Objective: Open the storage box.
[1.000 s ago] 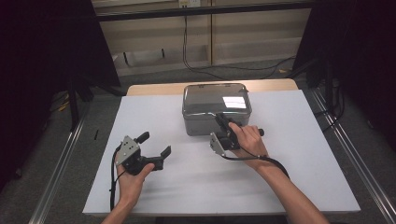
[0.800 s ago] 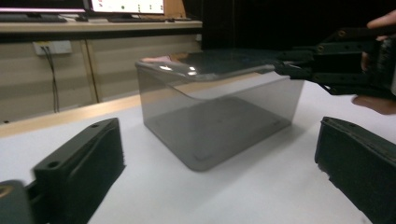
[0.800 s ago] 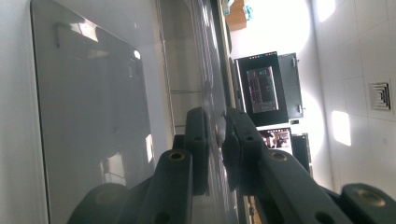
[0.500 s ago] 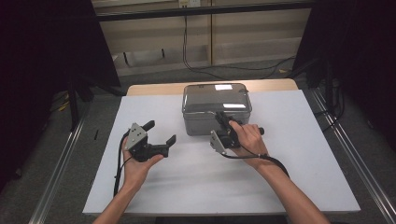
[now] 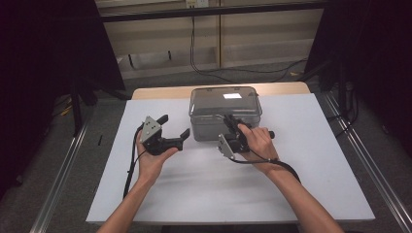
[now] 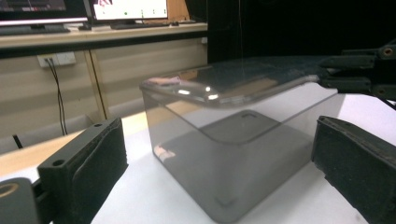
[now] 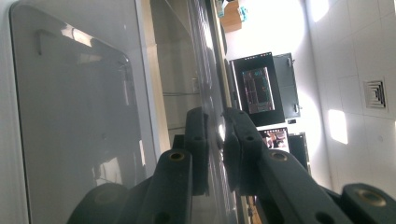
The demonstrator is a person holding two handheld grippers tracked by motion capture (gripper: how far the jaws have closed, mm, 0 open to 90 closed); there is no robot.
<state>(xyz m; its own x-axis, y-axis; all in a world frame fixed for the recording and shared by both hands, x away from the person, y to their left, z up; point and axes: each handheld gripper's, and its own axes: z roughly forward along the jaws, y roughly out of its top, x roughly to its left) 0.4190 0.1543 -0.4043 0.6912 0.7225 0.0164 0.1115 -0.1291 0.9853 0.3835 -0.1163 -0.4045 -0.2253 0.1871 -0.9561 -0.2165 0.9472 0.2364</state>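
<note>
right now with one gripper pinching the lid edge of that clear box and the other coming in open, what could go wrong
The right gripper is shut on just the thin lid rim; lifting could slip it off or drag the whole clear box along. The left gripper stands open beside the box, not bracing it, and it might knock the corner.

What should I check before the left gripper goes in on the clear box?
1. Right gripper clamped on the lid rim of the clear smoky plastic box: ok, jaws pinch the edge in the right gripper view.
2. Left gripper open: ok, jaws wide apart.
3. Left gripper aimed at the box: ok, box sits between its jaws in its own view.
4. Left gripper touching box: not yet, gap visible.
5. Box flat on the white table sheet: ok.
6. Lid latched: cannot tell.
</note>
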